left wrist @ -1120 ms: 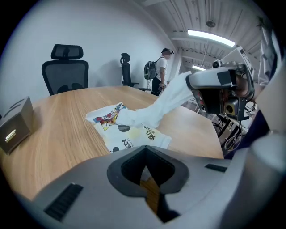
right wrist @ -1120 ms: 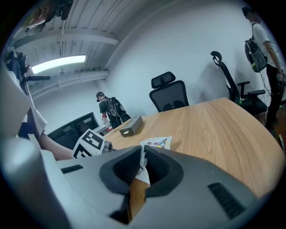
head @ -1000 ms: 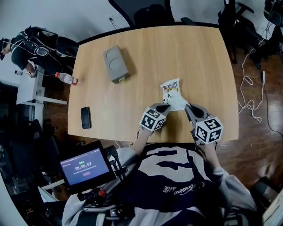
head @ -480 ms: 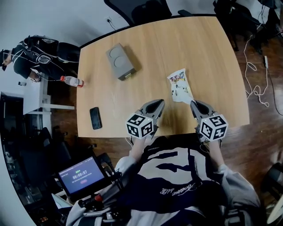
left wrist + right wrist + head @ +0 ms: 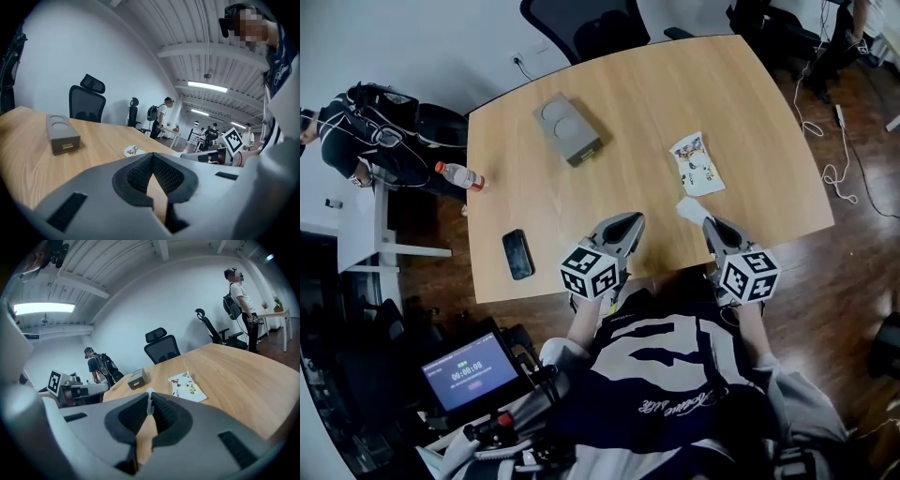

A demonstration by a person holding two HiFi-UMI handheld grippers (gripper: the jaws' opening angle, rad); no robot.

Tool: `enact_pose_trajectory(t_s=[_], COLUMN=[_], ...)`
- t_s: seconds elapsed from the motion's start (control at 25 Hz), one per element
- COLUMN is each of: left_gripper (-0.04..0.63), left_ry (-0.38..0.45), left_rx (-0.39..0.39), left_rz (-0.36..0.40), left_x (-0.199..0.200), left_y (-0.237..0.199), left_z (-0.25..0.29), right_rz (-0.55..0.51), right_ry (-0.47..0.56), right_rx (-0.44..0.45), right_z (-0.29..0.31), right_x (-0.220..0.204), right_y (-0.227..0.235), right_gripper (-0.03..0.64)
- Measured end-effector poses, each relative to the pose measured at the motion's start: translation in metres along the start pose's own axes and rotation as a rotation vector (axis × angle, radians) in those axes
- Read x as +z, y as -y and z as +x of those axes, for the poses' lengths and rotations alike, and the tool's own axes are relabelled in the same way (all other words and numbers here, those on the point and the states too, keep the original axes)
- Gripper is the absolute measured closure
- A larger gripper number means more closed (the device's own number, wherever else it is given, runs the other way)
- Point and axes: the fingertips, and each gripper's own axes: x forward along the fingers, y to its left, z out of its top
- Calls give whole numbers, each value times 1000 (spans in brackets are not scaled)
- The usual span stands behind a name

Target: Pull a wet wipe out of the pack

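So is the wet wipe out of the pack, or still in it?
Out. The right gripper pinches the white wet wipe at its jaw tips, apart from the pack, which lies flat on the table.

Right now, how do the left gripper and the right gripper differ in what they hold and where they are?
The right gripper is shut on a thin white wet wipe; the left gripper is shut on nothing. The right gripper is close to the wipe pack; the left gripper is farther from it, over the table. Both have closed jaws and sit near the table's near edge.
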Motion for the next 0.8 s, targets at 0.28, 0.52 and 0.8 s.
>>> enact_pose_trajectory(t_s=[0.28,0.52,0.8], left_gripper=[592,592,592], left_ry=[12,15,26], left_rx=[-95,-170,-175], left_rz=[-19,-56,-67], left_x=[-21,-42,-65], left_y=[6,34,65], left_z=[-58,-88,-116], right_rz=[48,39,50], right_ry=[49,56,58], right_rx=[-77,-162,-167], right_z=[-28,-70,-99], right_x=[-43,-67,-90], right_y=[-61,-89,-100], right_gripper=[606,606,606])
